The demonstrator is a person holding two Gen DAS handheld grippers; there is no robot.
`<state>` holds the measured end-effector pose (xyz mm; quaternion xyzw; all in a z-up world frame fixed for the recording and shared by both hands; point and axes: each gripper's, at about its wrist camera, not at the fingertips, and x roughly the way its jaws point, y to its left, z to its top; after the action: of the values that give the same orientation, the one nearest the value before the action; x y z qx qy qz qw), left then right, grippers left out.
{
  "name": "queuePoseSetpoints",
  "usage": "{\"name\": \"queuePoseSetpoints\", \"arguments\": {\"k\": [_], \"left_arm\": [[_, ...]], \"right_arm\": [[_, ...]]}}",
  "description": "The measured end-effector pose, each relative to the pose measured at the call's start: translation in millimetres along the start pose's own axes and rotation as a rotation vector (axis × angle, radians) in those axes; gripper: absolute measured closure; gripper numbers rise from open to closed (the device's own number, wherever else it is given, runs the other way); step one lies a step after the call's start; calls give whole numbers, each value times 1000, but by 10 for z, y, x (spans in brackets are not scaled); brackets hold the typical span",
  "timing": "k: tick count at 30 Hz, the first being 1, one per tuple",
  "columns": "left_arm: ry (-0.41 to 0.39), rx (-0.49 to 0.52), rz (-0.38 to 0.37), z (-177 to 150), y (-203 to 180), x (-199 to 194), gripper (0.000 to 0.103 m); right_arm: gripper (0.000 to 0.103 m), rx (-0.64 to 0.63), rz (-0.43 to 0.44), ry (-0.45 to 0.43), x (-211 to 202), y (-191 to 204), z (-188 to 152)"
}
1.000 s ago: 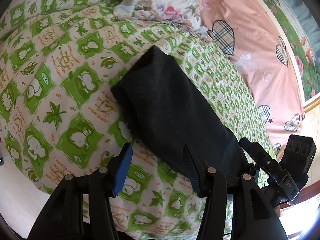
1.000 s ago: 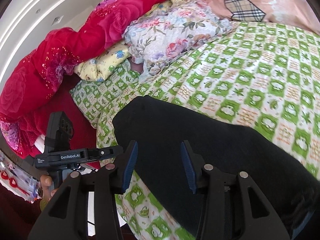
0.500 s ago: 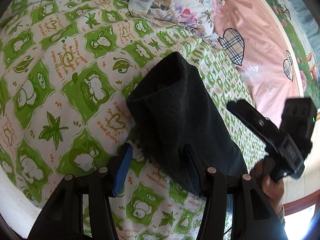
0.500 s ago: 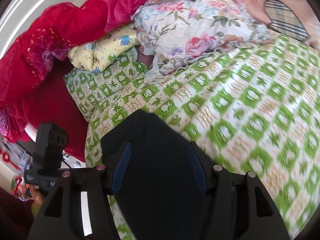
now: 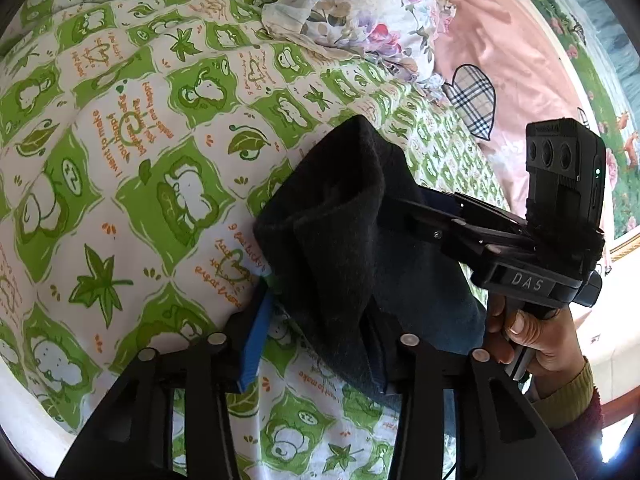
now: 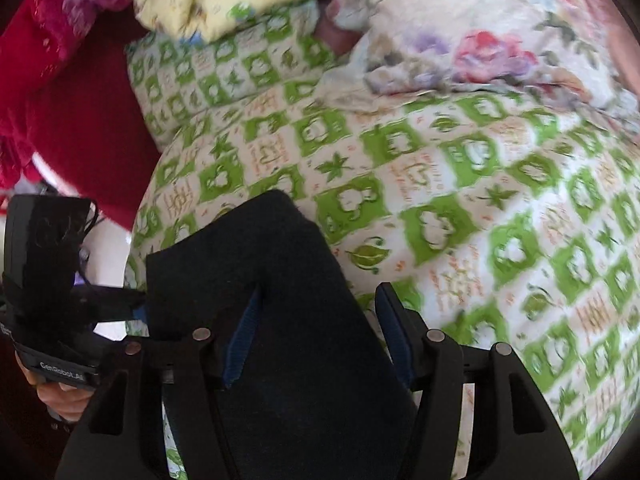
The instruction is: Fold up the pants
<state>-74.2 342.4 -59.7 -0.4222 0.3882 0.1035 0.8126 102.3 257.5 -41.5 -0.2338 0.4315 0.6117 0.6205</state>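
Left gripper (image 5: 324,312): jaws had just been closing, with the cloth edge between them. The near blue pad (image 5: 254,344) sat just clear of the fabric and the far pad was hidden under it, so I read that as not yet clamped.

Right gripper (image 6: 320,304): jaws apart, having widened within the last second. It straddled the same end and neither pad pressed on it.

The dark charcoal soft knit pants (image 5: 340,220) ran as a folded strip from between both pairs of jaws out across the green-and-white cartoon-check bedsheet (image 5: 140,160). The floral pillow (image 5: 360,8) lay well beyond that.

Handling, my estimate: light and limp, no stiffness, and the fuzzy surface shouldn't slip. The layers will slide apart unless all are pinched together. I'd take both corners of the near end, at the edge and not mid-panel.

Versus a second ago:
- The strip had lain flat, and now the near end was humped and creased.
- The right gripper had swung in from the strip's far side to sit beside the left.
- The person's hand (image 5: 536,340) came into the left view.
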Motion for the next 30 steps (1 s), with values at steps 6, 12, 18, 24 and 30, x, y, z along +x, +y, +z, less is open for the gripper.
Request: {"name": "queuePoseSetpoints", "arguments": {"k": [6, 12, 18, 24, 30], "left_arm": [[-2, -2, 15, 41, -13, 30, 77], [-52, 69, 44, 2, -312, -137, 83], [-105, 165, -13, -16, -733, -407, 84], [-123, 273, -109, -118, -1251, -598, 84], [-121, 413, -198, -341, -1868, -695, 84]], "right_arm": [[68, -7, 27, -9, 29, 48, 40], [80, 29, 71, -67, -249, 87, -21], [81, 98, 105, -189, -775, 69, -149], [81, 148, 108, -332, -1366, 54, -449], [82, 216, 106, -505, -1966, -49, -988]]}}
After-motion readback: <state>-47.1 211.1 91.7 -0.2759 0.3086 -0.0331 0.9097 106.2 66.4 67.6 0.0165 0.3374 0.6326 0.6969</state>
